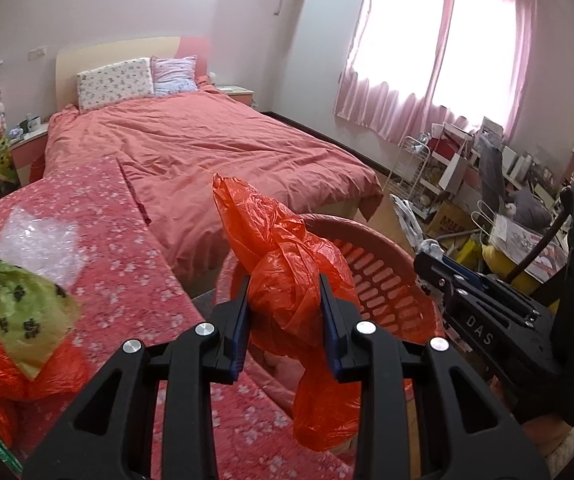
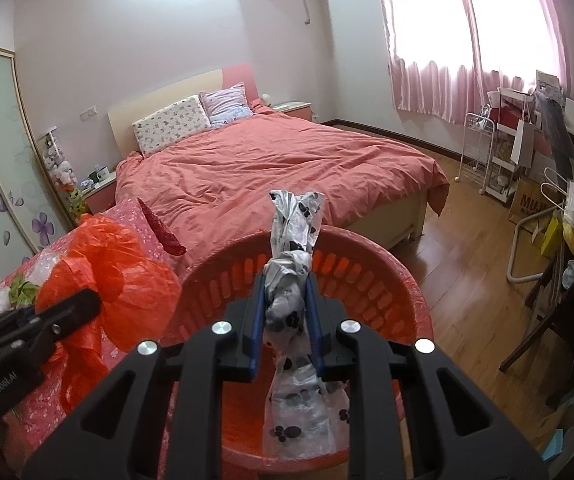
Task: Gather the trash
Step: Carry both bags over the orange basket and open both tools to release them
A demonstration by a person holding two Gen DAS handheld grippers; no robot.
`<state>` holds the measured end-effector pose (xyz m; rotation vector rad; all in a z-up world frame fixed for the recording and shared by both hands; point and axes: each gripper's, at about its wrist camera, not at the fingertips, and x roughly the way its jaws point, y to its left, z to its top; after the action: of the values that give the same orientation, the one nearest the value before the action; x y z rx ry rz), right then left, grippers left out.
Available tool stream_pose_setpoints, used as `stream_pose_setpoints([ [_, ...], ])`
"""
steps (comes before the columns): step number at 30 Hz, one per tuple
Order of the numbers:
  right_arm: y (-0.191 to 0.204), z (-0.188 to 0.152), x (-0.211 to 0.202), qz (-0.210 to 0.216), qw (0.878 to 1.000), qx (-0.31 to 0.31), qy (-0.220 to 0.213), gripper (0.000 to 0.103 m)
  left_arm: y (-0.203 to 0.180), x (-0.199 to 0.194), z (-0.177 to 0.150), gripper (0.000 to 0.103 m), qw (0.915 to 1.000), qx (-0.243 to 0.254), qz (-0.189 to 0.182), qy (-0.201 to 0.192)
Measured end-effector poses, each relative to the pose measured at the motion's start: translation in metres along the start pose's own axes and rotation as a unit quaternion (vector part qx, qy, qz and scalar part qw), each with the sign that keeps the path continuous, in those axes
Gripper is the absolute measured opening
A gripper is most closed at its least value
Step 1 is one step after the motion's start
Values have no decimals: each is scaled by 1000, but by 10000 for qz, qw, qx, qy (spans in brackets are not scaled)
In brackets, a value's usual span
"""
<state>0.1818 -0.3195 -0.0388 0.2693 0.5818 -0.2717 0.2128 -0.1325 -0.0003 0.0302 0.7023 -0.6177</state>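
Left gripper [image 1: 283,312] clamps the orange bag [image 1: 287,276] beside the red basket [image 1: 387,276]; right gripper [image 2: 286,316] pinches the paw-print bag [image 2: 291,300] above that basket.

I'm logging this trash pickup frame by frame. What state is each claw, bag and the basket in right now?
Left claw: shut on the orange bag, held up beside the basket.
Right claw: shut on the white paw-print bag, hanging over the basket.
Red basket: upright, open on top.
Green paw-print bag: knotted, lying on the floral cover.
Clear plastic: crumpled, on the cover.
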Motion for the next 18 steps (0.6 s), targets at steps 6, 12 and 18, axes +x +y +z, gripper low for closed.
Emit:
stream_pose_setpoints([
  [6, -6, 3, 7, 27, 10000, 68, -8, 23, -9, 15, 2, 31, 9999, 45, -54, 89],
  [12, -11, 4, 16, 82, 9997, 229, 50, 28, -12, 29, 1, 42, 9997, 28, -2, 245],
  [18, -14, 1, 21, 29, 9997, 239, 82, 44, -4, 33, -4, 52, 9991, -87, 186, 370],
])
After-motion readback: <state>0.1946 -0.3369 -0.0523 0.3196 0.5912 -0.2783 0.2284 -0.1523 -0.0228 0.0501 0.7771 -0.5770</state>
